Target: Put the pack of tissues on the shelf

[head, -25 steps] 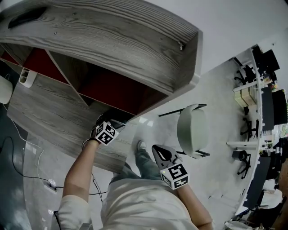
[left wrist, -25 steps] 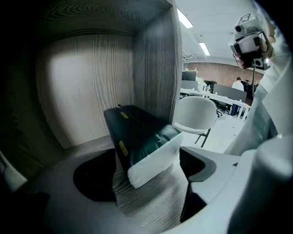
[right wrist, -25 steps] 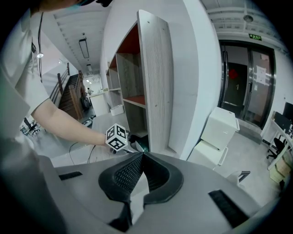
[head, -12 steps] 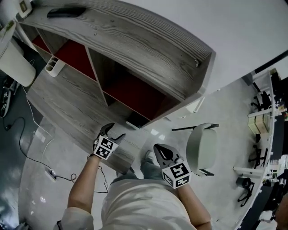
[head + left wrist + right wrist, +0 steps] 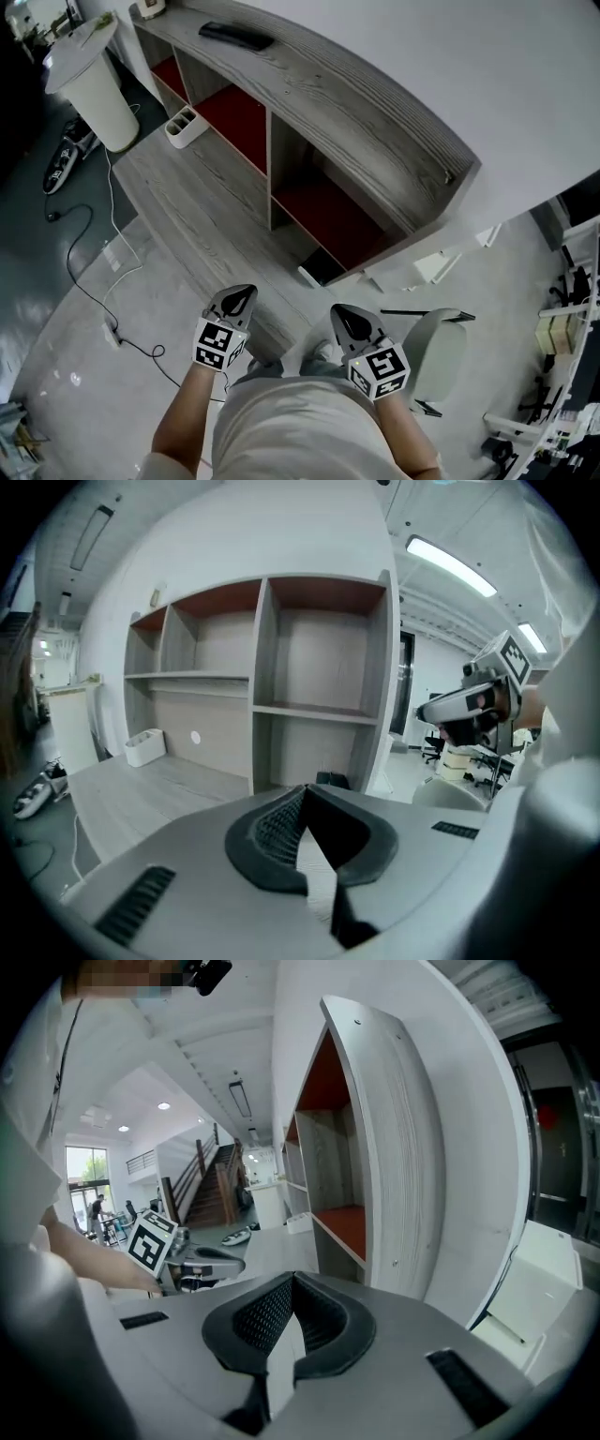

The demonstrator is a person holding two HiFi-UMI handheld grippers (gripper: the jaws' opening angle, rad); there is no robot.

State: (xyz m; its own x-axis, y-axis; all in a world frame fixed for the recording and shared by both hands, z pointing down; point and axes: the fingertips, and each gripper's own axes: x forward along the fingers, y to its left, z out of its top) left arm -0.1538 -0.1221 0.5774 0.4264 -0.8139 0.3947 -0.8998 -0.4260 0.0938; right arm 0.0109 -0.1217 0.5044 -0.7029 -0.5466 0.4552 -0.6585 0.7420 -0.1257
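Note:
The grey wooden shelf [image 5: 375, 141] with red back panels stands ahead of me. A small dark pack [image 5: 322, 269] lies in its lowest right compartment, and it also shows in the left gripper view as a dark pack [image 5: 330, 780] at the foot of the shelf [image 5: 258, 705]. My left gripper [image 5: 234, 302] is held back from the shelf, shut, with nothing between its jaws [image 5: 305, 803]. My right gripper [image 5: 352, 323] hangs beside it, also shut and empty [image 5: 291, 1288]. Neither gripper touches the pack.
A low grey desk surface [image 5: 187, 202] runs in front of the shelf, with a white organiser box [image 5: 183, 127] on it. A black flat item [image 5: 236, 36] lies on the shelf top. A white bin [image 5: 94, 80], floor cables [image 5: 110, 333] and a pale chair [image 5: 436, 356] are nearby.
My left gripper has drawn back from the lowest right compartment and its jaws have come together. The shelf now lies farther off, and the dark pack stays inside it.

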